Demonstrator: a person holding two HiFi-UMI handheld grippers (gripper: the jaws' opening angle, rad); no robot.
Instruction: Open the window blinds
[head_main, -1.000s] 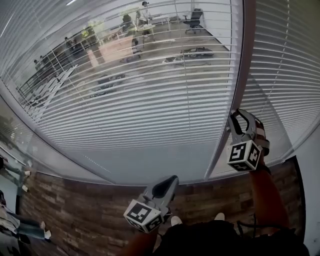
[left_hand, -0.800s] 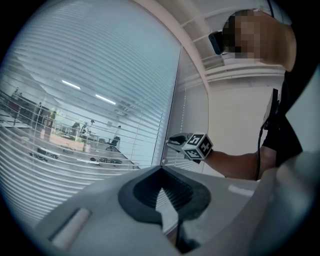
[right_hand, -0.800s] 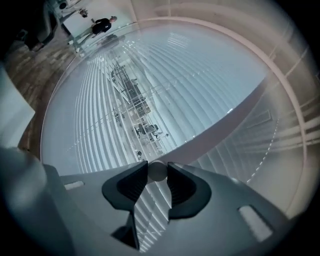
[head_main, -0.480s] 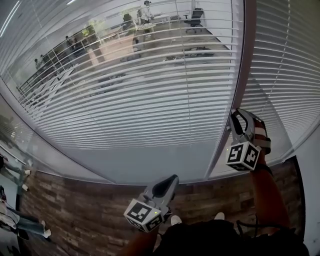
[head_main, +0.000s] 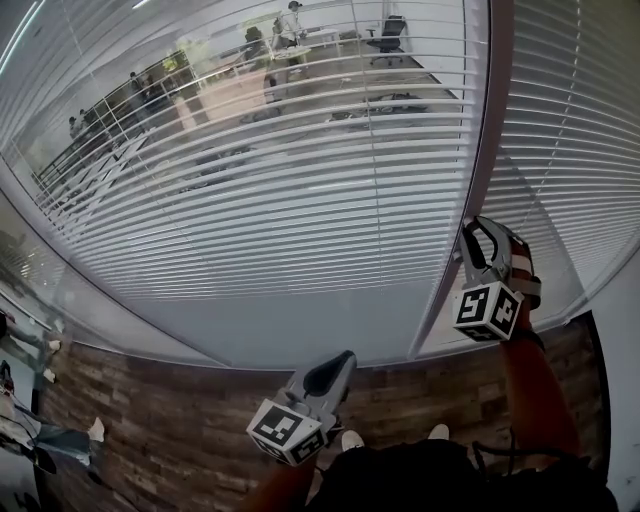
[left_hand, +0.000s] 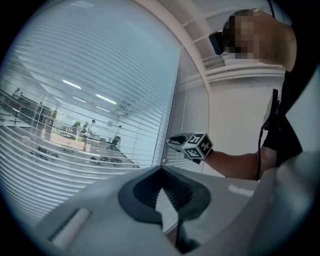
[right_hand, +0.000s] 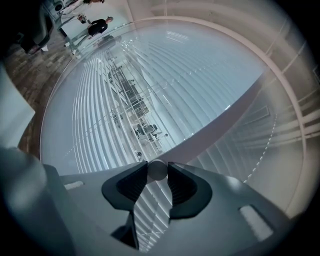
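Note:
White slatted blinds (head_main: 300, 190) hang over the big glass pane, their slats tilted so that the office beyond shows through. A second blind (head_main: 575, 120) hangs right of the dark mullion (head_main: 487, 130). My right gripper (head_main: 478, 232) is held up beside the mullion, shut on the blind's thin round wand (right_hand: 158, 170), which sits between its fingertips. It also shows in the left gripper view as the right gripper (left_hand: 172, 141), pointing at the pane. My left gripper (head_main: 338, 364) hangs low over the wood floor, shut, with nothing in it; its tips (left_hand: 161, 170) meet.
A beaded cord (right_hand: 272, 135) hangs along the right blind. Wood-look floor (head_main: 150, 420) runs below the window's base. A white wall (left_hand: 240, 120) stands to the right. People and desks (head_main: 285, 35) are beyond the glass, and a person's feet (head_main: 95, 430) show at the lower left.
Both grippers and the slats stay as they were. The person at the lower left edge has shifted a little.

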